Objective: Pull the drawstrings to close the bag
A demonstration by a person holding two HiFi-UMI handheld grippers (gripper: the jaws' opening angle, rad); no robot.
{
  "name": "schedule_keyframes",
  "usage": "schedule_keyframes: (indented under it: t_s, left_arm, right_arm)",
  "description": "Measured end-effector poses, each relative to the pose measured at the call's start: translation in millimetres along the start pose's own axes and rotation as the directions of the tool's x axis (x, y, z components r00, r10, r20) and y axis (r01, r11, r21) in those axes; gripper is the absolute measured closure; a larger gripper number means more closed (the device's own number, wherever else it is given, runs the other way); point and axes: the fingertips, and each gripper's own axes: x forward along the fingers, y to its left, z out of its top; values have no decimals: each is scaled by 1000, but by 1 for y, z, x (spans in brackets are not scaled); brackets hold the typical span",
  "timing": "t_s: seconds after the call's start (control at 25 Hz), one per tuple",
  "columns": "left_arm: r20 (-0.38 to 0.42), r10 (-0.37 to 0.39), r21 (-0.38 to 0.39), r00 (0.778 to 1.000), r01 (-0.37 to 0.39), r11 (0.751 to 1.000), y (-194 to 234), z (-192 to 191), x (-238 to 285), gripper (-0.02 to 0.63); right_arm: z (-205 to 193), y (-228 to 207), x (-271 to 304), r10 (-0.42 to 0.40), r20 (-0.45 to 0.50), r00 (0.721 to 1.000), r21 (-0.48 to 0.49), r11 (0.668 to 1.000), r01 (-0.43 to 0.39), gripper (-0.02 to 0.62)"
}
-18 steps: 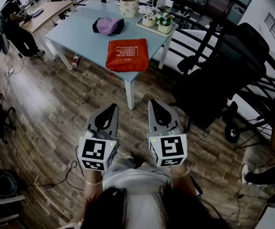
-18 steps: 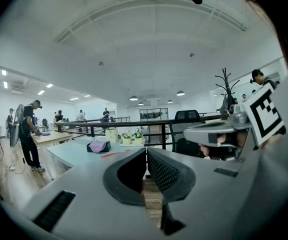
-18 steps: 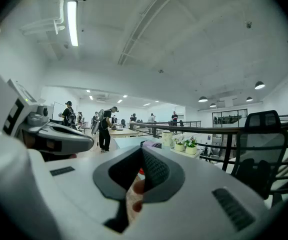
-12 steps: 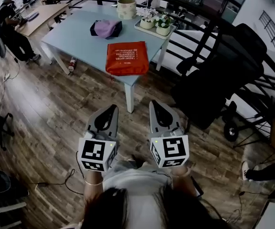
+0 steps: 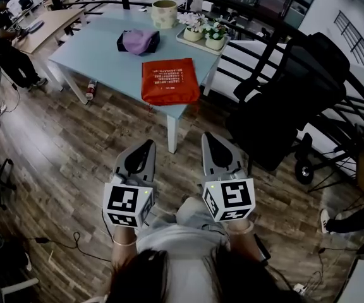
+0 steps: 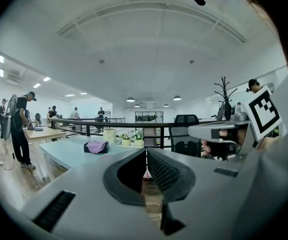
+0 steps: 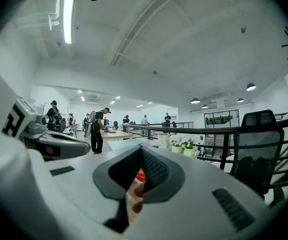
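Print on the orange bag (image 5: 169,81) is illegible.

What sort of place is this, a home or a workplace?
Probably an open-plan office, perhaps on a mezzanine: a person stands at a desk, a black office chair sits nearby, and a railing runs along the edge.

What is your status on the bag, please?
Left hand-held gripper, right hand-held gripper: shut, empty. Orange bag flat on table, untouched. Nothing blocking.
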Motion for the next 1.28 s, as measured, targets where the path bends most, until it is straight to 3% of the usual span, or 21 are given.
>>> schedule_keyframes:
  t_s: [0.48,1.28]
  left_arm:
    - [-10,2,-23,1000,-2,1000,20,-9,28,587]
    - [-63,15,-33,998,-17,999,61,-5,161,586]
  right_arm:
    - [-10,-22,26,-56,-5,998,-40,998,55,571]
    - [-37,-105,145,-35,-103,994,-65,997,29,569]
